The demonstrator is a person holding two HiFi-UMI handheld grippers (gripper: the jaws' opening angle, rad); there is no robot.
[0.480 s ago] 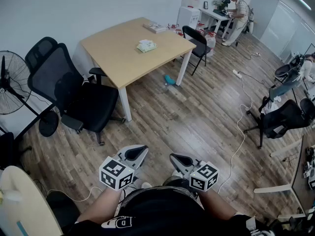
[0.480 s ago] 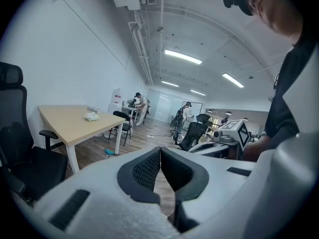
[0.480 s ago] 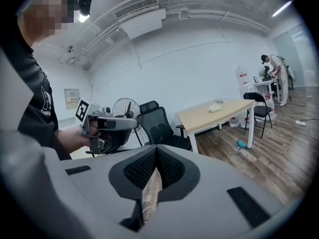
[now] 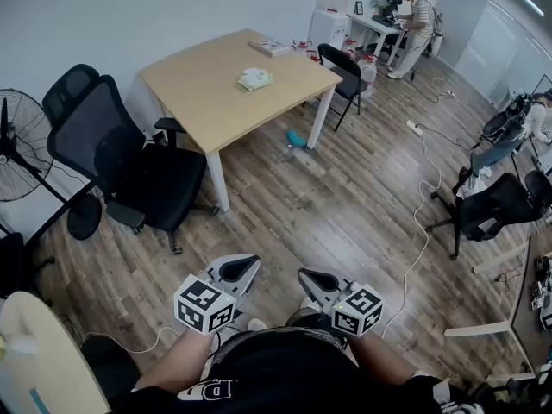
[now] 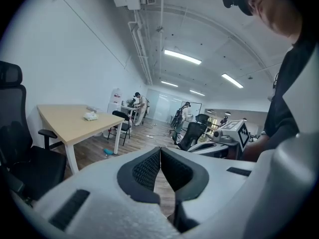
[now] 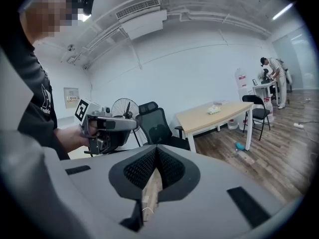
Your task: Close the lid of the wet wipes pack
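head view looks steeply down on a wood-plank floor (image 4: 345,205) that fills most of the room. a light wooden table (image 4: 207,102) stands near the far wall. a black office chair (image 4: 129,158) sits at the table's left side, a smaller black chair (image 4: 343,72) at its right end, and another black office chair (image 4: 500,205) is well apart at the right edge. a standing fan (image 4: 17,149) is at the far left. a person (image 4: 420,20) stands at a desk in the far corner. a white cable (image 4: 420,222) trails across the floor on the right.

both grippers are held low and close to the person's body, well apart from the table and pointing roughly towards it. the left gripper (image 4: 244,267) has its jaws closed tip to tip; in the left gripper view the dark pads (image 5: 149,168) meet at the front and nothing sits between them. the right gripper (image 4: 310,279) is likewise fully closed and empty, its pads (image 6: 169,168) touching at the tip in the right gripper view.

the wet wipes pack (image 4: 256,79) lies on the table top, towards the far right part, with bare wood all round it. it is too small to tell how its lid stands. a flat item (image 4: 272,48) rests near the table's far corner, and a small teal object (image 4: 297,138) lies on the floor beside the right table leg.
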